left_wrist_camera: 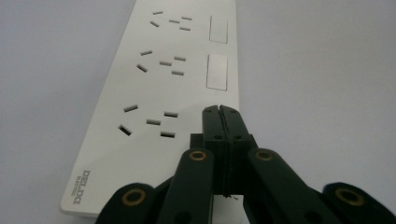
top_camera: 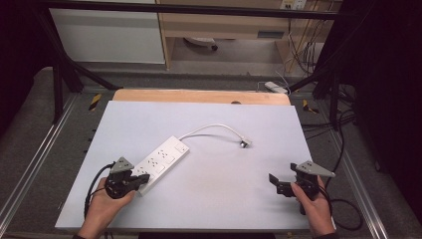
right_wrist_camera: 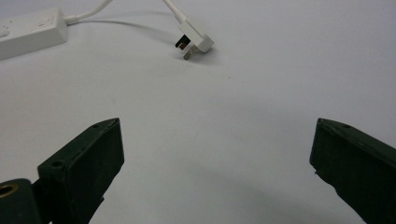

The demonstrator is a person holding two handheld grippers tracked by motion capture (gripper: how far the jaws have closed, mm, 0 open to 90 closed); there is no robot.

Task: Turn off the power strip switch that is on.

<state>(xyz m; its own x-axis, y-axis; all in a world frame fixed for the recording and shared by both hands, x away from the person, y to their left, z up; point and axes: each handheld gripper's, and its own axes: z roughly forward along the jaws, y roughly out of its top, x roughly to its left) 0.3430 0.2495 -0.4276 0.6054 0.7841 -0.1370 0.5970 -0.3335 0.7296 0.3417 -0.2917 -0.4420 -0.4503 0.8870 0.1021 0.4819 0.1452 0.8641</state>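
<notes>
A white power strip (top_camera: 162,158) lies slanted on the table's left half. Its white cable (top_camera: 211,127) curves right to a plug (top_camera: 244,144) lying on its side. My left gripper (top_camera: 143,179) is shut with nothing between its jaws. Its tips (left_wrist_camera: 220,110) sit over the strip's near end (left_wrist_camera: 154,98), just below two white switches (left_wrist_camera: 216,71); I cannot tell if they touch it. My right gripper (top_camera: 278,183) stands open at the table's right front. In the right gripper view its jaws (right_wrist_camera: 217,140) are wide apart over bare table, with the plug (right_wrist_camera: 195,42) well ahead.
The white tabletop (top_camera: 224,189) has a wooden strip (top_camera: 199,95) along its far edge. Metal frame rails (top_camera: 30,164) run down both sides, and loose cables (top_camera: 318,127) lie beyond the right edge. A shelf unit (top_camera: 224,25) stands behind.
</notes>
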